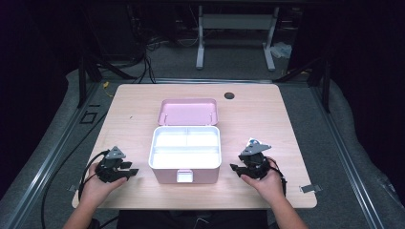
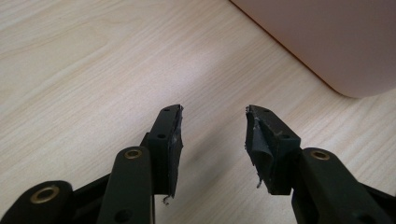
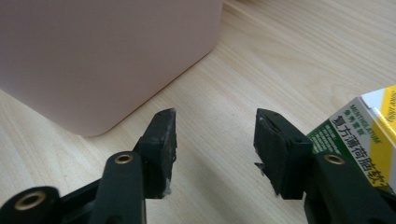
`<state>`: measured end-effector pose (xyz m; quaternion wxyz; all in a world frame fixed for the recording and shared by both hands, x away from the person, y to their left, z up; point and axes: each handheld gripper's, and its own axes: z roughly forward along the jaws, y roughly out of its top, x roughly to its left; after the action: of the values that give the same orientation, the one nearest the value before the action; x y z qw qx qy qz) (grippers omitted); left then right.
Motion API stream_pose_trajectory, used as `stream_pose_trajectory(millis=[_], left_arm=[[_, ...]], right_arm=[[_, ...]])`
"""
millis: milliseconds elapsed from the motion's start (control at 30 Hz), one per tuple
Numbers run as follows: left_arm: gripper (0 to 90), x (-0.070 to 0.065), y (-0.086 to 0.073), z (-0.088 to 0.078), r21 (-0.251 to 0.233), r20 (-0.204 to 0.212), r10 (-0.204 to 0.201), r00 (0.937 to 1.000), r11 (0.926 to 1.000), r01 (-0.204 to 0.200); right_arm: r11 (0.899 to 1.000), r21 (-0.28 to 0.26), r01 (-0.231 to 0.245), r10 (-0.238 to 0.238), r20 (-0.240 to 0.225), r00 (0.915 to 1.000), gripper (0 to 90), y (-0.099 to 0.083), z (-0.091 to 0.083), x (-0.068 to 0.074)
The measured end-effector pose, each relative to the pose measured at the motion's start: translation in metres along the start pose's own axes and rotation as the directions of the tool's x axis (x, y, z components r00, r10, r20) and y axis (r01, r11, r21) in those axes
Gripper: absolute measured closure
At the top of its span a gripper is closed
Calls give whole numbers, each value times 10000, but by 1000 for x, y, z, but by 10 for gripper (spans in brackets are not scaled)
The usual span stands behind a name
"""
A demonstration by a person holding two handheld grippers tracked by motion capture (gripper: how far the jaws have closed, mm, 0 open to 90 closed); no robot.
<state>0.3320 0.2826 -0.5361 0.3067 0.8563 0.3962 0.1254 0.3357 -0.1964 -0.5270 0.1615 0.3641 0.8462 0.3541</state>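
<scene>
Resting on the desk (image 1: 267,109), the open pink storage box (image 1: 185,155) sits centred near its front edge. Both grippers, left (image 2: 213,122) and right (image 3: 215,125), stand open and empty beside it. Approach squarely. The small carton (image 3: 362,135) reads "MENTHOLATUM" above Chinese characters.

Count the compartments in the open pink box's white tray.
3. The box holds a white tray: two smaller compartments side by side at the back, one left and one right, and one long compartment across the front. All look empty; glare may hide detail.
</scene>
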Motion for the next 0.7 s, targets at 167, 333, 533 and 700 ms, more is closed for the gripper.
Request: stream_pose_trajectory(millis=[167,333,533,700], left_arm=[[556,0,-1,2,78,170,-135,9998,9999,134],[564,0,-1,4,165,372,-208,9991,9997,202],[531,-3,0,1,13,865,-401,9954,9992,401],[488,-6,4,-2,-147,696,-126,9975,9998,137]], right_arm=[[10000,-38,12,-12,-167,9999,498,1,3,0],[9986,-384,363,-359,106,9993,508,5,-4,2],[9994,-281,204,-196,283,9994,489,2,-5,4],[9999,124,-7,7,42,10000,484,0,0,2]])
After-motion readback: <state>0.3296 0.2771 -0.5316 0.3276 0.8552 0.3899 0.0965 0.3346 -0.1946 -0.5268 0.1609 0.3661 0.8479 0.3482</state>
